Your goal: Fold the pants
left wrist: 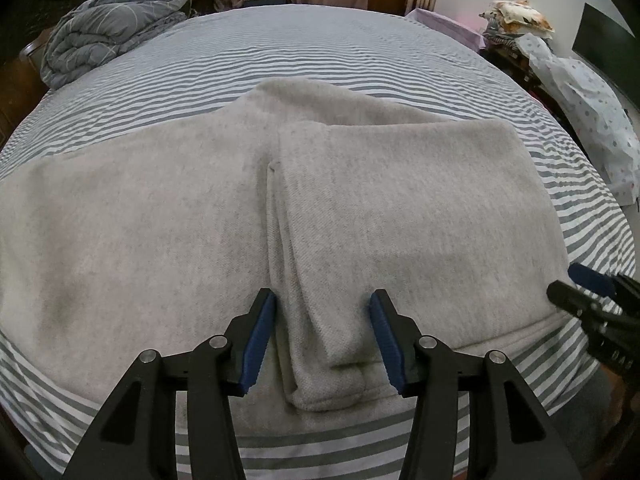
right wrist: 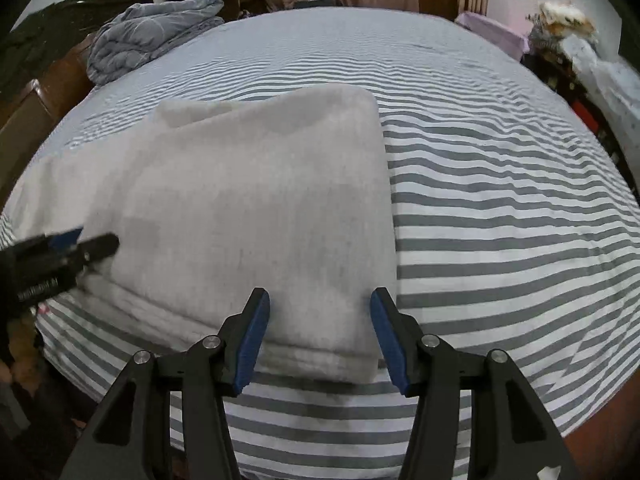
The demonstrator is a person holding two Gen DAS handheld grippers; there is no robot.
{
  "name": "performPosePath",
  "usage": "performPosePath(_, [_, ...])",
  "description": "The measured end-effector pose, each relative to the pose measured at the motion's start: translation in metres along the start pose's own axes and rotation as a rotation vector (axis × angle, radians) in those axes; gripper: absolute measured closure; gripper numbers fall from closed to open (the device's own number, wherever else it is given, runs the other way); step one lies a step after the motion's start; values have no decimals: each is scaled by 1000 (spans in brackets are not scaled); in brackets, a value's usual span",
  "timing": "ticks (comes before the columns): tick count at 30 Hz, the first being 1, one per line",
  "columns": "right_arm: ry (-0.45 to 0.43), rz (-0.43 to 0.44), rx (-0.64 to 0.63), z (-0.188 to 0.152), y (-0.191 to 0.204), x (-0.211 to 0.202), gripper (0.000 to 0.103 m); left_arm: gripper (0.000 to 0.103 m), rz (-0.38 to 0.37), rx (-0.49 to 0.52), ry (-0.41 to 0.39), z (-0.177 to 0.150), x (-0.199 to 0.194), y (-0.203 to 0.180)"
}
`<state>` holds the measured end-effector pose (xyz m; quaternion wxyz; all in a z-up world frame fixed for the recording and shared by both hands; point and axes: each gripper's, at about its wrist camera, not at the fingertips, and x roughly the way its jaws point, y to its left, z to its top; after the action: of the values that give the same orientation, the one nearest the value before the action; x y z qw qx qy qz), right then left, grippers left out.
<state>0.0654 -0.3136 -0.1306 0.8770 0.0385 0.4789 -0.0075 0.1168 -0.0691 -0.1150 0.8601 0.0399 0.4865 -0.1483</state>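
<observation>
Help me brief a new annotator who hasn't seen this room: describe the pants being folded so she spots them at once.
Start with the big bed in the grey-and-white striped sheet. The pants are the plain light-grey fleecy cloth lying along its near edge, one part folded over on the right, just ahead of both open claws. Unlike the rumpled blue-grey quilt at the far left corner, they lie flat and unpatterned.

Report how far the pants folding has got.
Done: one end of the grey pants is folded over onto the rest, lying on the striped bed. In hand: nothing; the left gripper and right gripper are both open at the near edge. Left: the unfolded left section.
</observation>
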Motion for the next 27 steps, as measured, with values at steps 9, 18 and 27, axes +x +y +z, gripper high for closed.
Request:
performPosePath(9, [-96, 103, 101, -5, -12, -6, 21, 50, -73, -80, -1, 2, -15, 18])
performPosePath(18, [-163, 189, 327, -17, -53, -10, 18, 50, -29, -283, -116, -19, -82, 101])
performPosePath(27, [-181, 144, 426, -22, -66, -11, 18, 50, -51, -644, -118, -53, -93, 206])
